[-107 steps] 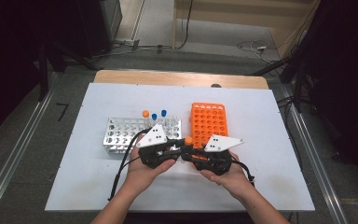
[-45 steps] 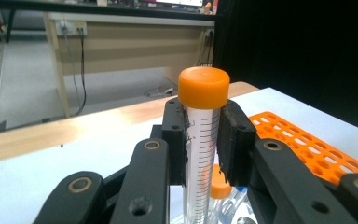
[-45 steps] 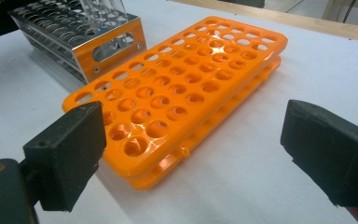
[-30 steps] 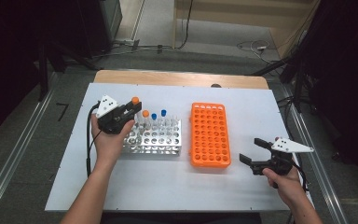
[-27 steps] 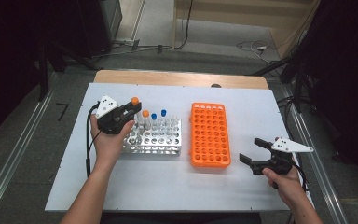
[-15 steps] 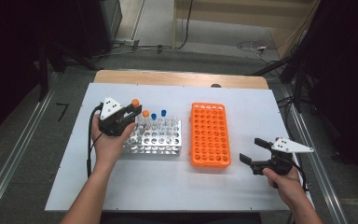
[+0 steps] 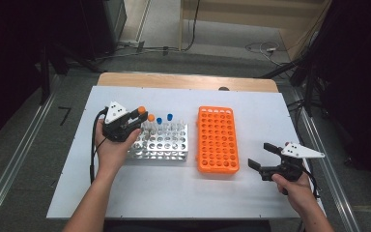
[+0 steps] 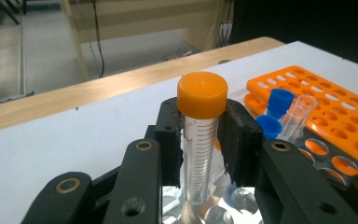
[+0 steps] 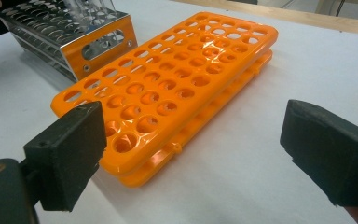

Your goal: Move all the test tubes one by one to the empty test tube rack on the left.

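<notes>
My left gripper (image 7: 136, 117) is shut on a clear graduated tube with an orange cap (image 8: 202, 94), held upright at the far left corner of the metal tube rack (image 7: 160, 146). The tube's lower end reaches the rack's shiny top (image 8: 223, 212); I cannot tell whether it sits in a hole. Another orange-capped tube (image 7: 150, 117) and two blue-capped tubes (image 7: 164, 118) stand in the rack's back row, with an uncapped clear tube (image 8: 296, 115) beside them. My right gripper (image 7: 259, 154) is open, low over the table, right of the orange rack (image 7: 217, 140), whose holes are empty (image 9: 177, 79).
The two racks stand side by side mid-table, metal one (image 9: 74, 39) on the left. A wooden strip (image 7: 188, 81) runs along the table's far edge. Bare white table (image 7: 174, 193) lies in front of the racks and around the right hand.
The hands, earlier together in front of the racks, have parted. In the last second the left gripper with the orange-capped tube shifted slightly nearer and lower; the right gripper stayed still.
</notes>
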`<state>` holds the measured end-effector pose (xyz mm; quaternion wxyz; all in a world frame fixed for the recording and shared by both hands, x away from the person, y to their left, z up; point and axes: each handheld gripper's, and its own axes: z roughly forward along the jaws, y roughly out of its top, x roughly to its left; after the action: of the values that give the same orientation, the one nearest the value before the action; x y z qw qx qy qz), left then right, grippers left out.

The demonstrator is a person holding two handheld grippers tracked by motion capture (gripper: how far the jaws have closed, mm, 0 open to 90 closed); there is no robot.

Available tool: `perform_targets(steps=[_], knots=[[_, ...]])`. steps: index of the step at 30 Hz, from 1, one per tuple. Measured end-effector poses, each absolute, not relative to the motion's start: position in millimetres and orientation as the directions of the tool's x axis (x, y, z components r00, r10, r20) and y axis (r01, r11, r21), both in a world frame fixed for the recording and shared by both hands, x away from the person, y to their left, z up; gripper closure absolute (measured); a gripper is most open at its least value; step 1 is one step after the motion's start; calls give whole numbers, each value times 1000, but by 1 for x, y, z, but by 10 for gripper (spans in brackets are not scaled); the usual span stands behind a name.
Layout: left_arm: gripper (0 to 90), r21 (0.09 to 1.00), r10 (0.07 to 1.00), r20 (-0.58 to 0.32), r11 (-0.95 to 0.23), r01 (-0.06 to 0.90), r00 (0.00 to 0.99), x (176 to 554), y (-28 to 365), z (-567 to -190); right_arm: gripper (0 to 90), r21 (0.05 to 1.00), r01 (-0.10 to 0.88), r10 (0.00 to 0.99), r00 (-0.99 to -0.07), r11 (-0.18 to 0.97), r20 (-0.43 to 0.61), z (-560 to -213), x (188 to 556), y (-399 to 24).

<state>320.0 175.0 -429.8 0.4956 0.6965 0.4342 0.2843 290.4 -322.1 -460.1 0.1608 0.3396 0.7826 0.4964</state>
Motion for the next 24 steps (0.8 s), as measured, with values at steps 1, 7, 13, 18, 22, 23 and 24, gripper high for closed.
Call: perform_targets(steps=[1,7,13,18,22,23,24], knots=[[702,934,884,-40,-132,331,466,321,174,-431,55,886,373,692,-717,276,87,-460,290,-322],[683,928,880,-44,-140,346,473,321,172,-433,55,887,371,691,-718,274,87,-460,290,-322],[628,920,878,-52,-144,365,476,319,172,-435,55,886,375,694,-714,271,90,-459,290,-324],[515,922,873,-96,-103,373,478,314,174,-432,55,888,374,694,-714,267,92,-459,290,-324],[332,927,848,-173,-31,373,501,307,180,-430,55,889,371,694,-714,267,90,-459,291,-324],[281,928,844,-182,-21,372,504,305,181,-429,55,889,371,695,-714,267,90,-459,291,-324],[232,929,840,-191,-12,369,508,302,183,-429,55,889,372,695,-714,267,90,-459,291,-324]])
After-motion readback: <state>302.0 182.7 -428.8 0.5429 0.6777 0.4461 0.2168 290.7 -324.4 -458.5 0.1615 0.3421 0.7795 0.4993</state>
